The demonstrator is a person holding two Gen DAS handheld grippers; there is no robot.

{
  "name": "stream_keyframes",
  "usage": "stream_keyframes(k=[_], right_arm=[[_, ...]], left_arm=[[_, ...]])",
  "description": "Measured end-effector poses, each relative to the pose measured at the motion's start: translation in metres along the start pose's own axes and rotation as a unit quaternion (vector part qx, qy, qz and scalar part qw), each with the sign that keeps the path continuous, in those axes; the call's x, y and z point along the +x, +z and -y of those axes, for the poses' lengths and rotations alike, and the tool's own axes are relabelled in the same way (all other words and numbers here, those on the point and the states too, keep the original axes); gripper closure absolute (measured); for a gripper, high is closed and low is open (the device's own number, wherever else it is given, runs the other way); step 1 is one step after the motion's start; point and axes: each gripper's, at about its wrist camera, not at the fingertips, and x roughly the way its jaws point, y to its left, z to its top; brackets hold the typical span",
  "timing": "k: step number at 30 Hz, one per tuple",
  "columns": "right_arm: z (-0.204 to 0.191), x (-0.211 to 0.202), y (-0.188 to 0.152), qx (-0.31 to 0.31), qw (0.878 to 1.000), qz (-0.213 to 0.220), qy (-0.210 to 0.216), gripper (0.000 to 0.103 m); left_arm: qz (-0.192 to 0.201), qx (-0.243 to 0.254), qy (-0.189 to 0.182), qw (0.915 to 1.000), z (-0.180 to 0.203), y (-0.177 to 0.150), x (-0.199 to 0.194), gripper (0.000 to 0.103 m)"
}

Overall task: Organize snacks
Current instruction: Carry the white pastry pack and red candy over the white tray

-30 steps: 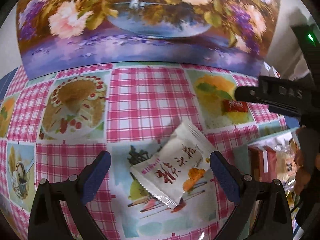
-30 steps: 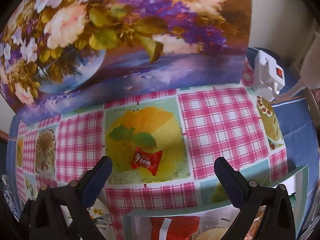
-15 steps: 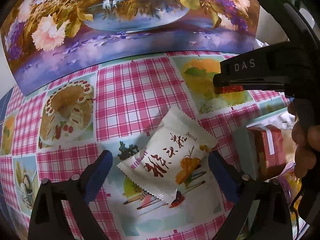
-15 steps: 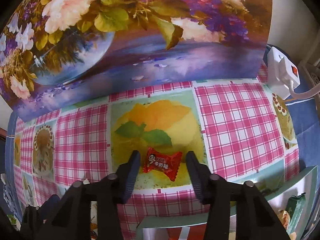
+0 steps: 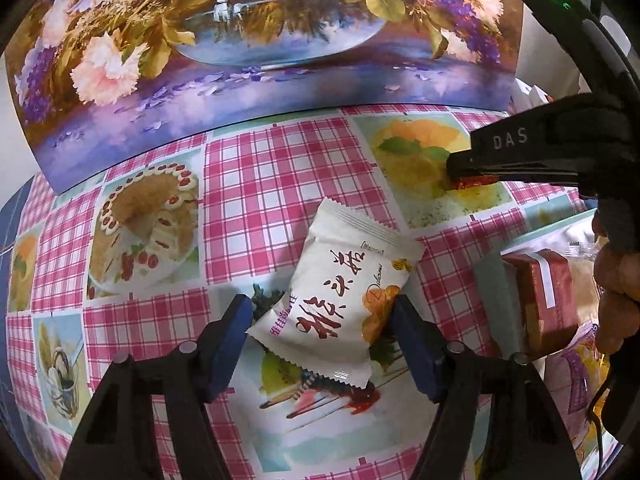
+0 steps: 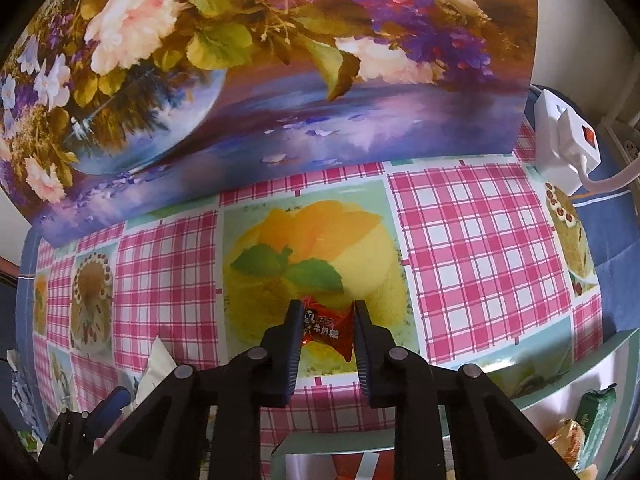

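Two grippers were at work over your table [image 5: 280,184], which carried a pink checked cloth printed with cakes and fruit, and a large flower painting [image 5: 260,40] stood along its far edge. At the near right corner sat a pale green box [image 6: 460,436], open at the top. In it you had a dark red packet [image 5: 544,300], a green wrapped bar [image 6: 596,420] and some yellowish wrapped snacks; the rest of its contents were too cut off to tell.

On the cloth left of the box lay a white snack packet [image 5: 340,300] with red lettering, flat and turned at a slant. Your left gripper [image 5: 320,344] had just been closing with that packet between its blue pads [image 5: 236,332]; the right pad met the packet's edge, but whether both pressed on it could not be told.

Further toward the far edge, on the printed orange dessert, your right gripper [image 6: 326,336] was clamped on a small red candy [image 6: 326,326], having just closed around it, the wrapper pinched upright between the two fingers.

A white power strip [image 6: 568,148] lay at the far right corner.
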Motion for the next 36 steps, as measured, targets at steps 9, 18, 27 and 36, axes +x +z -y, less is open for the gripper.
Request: stream_keyframes(k=[9,18,27,36], right_arm=[[0.006,-0.026,-0.011,0.001,1.0,0.006,0.01,0.08],[0.008,-0.071,-0.045,0.003,1.0,0.006,0.013,0.08],[0.005,-0.12,-0.078,0.007,0.999,0.026,0.023,0.08],[0.001,-0.157,-0.131,0.034,0.997,0.058,0.046,0.08]], left_arm=[[0.014,-0.021,0.005,0.9997,-0.013,0.0,-0.022,0.031],[0.017,-0.047,0.03,0.9983,-0.022,-0.008,-0.055,0.031],[0.044,-0.076,0.047,0.995,-0.033,-0.022,-0.11,0.031],[0.054,-0.099,0.047,0.9925,-0.026,-0.058,-0.148,0.031]])
